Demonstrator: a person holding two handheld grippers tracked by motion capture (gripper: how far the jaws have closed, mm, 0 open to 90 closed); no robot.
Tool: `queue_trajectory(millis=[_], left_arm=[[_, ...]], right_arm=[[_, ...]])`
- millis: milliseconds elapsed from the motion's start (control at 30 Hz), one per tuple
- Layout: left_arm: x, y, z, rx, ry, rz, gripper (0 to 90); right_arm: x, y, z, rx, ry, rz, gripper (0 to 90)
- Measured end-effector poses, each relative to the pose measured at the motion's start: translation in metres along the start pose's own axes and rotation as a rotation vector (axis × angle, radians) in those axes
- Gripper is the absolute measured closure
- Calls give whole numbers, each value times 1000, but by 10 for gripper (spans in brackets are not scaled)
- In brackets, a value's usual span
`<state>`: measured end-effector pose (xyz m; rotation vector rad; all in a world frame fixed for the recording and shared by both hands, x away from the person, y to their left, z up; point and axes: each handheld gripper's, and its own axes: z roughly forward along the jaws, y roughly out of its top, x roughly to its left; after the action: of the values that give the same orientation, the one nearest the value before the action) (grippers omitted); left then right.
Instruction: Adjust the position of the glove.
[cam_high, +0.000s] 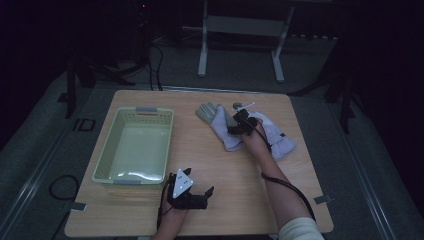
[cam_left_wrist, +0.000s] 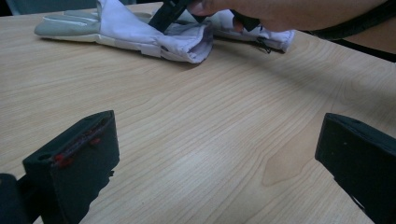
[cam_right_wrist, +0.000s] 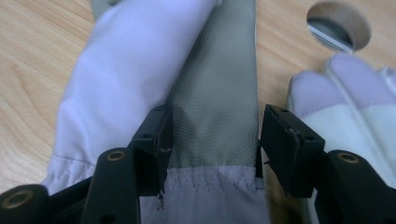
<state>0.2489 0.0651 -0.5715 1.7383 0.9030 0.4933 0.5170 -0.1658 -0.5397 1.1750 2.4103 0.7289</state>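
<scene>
Two white and grey gloves lie at the table's far right. My right gripper (cam_high: 239, 125) (cam_right_wrist: 212, 140) points down onto the left glove (cam_high: 217, 122) (cam_right_wrist: 215, 84). Its jaws stand apart on either side of the glove's grey panel, near the stitched cuff, and I see no pinch in the fabric. The second glove (cam_high: 280, 140) (cam_right_wrist: 355, 93) lies just right of it, partly under the hand. My left gripper (cam_high: 206, 197) (cam_left_wrist: 219, 158) rests low near the front edge, jaws wide open over bare wood, facing the gloves (cam_left_wrist: 140, 28).
A pale green slotted basket (cam_high: 107, 150) with nothing in it stands at the table's left. A round cable hole (cam_high: 237, 105) (cam_right_wrist: 338, 23) sits in the tabletop just beyond the gloves. The right forearm (cam_high: 280, 185) and its cable cross the right half.
</scene>
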Motion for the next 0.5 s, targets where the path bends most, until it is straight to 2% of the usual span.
queue_trajectory(millis=[133, 233, 300, 400, 433, 500], left_arm=[[0, 0, 0, 0, -1, -2, 0], [0, 0, 0, -1, -2, -4, 0], [1, 0, 0, 0, -2, -6, 0], [1, 0, 0, 0, -1, -7, 0], [1, 0, 0, -1, -1, -6, 0], [1, 0, 0, -1, -2, -6, 0]], right_arm=[[-4, -1, 2, 12, 40, 64, 514], [-3, -1, 1, 1, 49, 44, 632], [0, -1, -1, -5, 44, 51, 723], [7, 1, -4, -15, 33, 59, 775], [9, 2, -7, -26, 38, 82, 780], [12, 4, -11, -44, 40, 95, 787]])
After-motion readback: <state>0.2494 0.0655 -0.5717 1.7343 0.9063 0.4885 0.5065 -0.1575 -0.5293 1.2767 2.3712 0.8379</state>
